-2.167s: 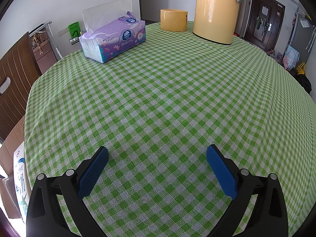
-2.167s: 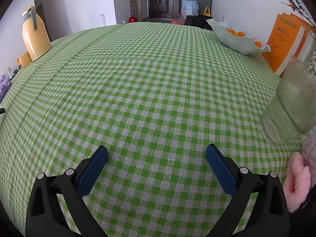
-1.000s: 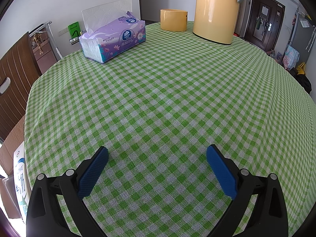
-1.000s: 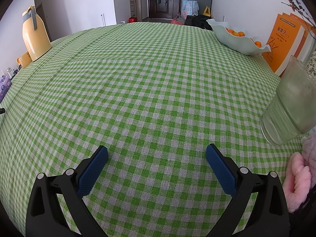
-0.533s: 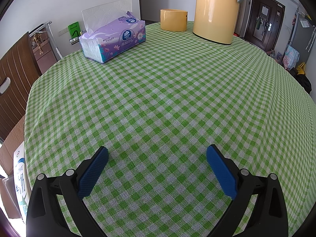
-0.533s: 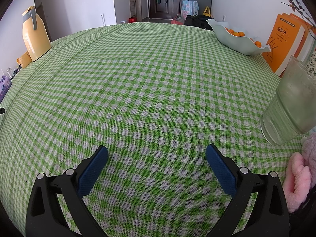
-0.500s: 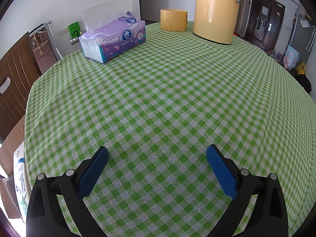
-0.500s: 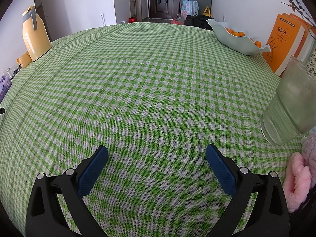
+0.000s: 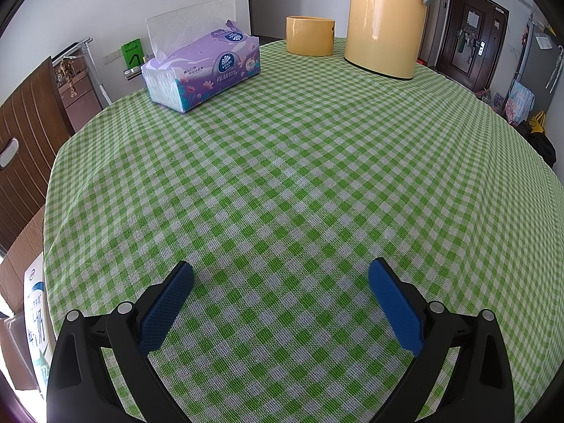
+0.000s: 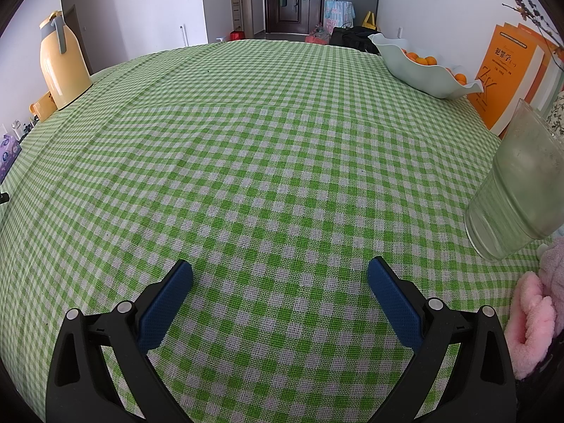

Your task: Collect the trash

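Figure: two wrist views over a round table covered by a green checked tablecloth [image 9: 299, 176]. The left gripper [image 9: 280, 282] has its jaws spread wide and holds nothing; the right gripper [image 10: 279, 280] is likewise wide apart and empty. Both hover low over bare cloth.

Progress. No trash can be seen on the cloth in either view, and no bin or bag is in view. Either the surface is already cleared or the trash lies outside both fields; the pictures cannot settle which. Nothing is gripped, so judged from these views a collection step is not under way.

Surroundings, placed relative to the yellow thermos jug [image 9: 384, 21], which stands at the far edge of the table in the left view. A yellow cup [image 9: 309, 36] sits just left of the jug. A purple tissue pack [image 9: 202, 70], one sheet standing up from its slot, lies further left, well apart from the jug. In the right view the jug [image 10: 63, 67] is at far left; across the table from it stand a pale fruit bowl [image 10: 426, 70] with oranges, orange books [image 10: 507, 77], a cloudy glass tumbler [image 10: 518, 187] and a pink fluffy item [image 10: 535, 317].

Obstacles. The cloth ahead of both grippers is open. The tumbler, near the right gripper's outer side, is the likeliest thing to be knocked.
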A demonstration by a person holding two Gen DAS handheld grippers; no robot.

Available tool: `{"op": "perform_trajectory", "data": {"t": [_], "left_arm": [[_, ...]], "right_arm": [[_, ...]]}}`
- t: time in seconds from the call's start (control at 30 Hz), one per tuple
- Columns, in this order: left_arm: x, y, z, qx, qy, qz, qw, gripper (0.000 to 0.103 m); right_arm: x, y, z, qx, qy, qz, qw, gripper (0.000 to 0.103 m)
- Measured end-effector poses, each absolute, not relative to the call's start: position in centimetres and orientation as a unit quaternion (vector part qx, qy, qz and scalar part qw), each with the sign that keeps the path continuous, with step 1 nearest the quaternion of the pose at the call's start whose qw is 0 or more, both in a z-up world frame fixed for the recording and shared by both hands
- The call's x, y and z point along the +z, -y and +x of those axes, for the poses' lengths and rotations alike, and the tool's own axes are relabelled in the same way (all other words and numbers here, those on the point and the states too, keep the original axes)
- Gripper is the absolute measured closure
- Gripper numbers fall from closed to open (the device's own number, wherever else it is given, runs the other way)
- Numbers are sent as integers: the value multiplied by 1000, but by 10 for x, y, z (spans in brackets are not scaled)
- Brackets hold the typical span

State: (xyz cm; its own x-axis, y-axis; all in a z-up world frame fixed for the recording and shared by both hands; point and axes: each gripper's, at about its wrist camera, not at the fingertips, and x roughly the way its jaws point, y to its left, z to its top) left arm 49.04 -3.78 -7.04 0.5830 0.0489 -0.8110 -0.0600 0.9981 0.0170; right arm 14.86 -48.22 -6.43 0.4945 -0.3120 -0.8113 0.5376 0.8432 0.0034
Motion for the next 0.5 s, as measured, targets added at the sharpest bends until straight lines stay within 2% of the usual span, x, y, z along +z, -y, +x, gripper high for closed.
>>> {"op": "perform_trajectory", "data": {"t": [0.5], "left_arm": [[-70,38,490,31,-456,-6,890,6]], "right_arm": [[-64,482,148,-249,-437,129,855,7]]}}
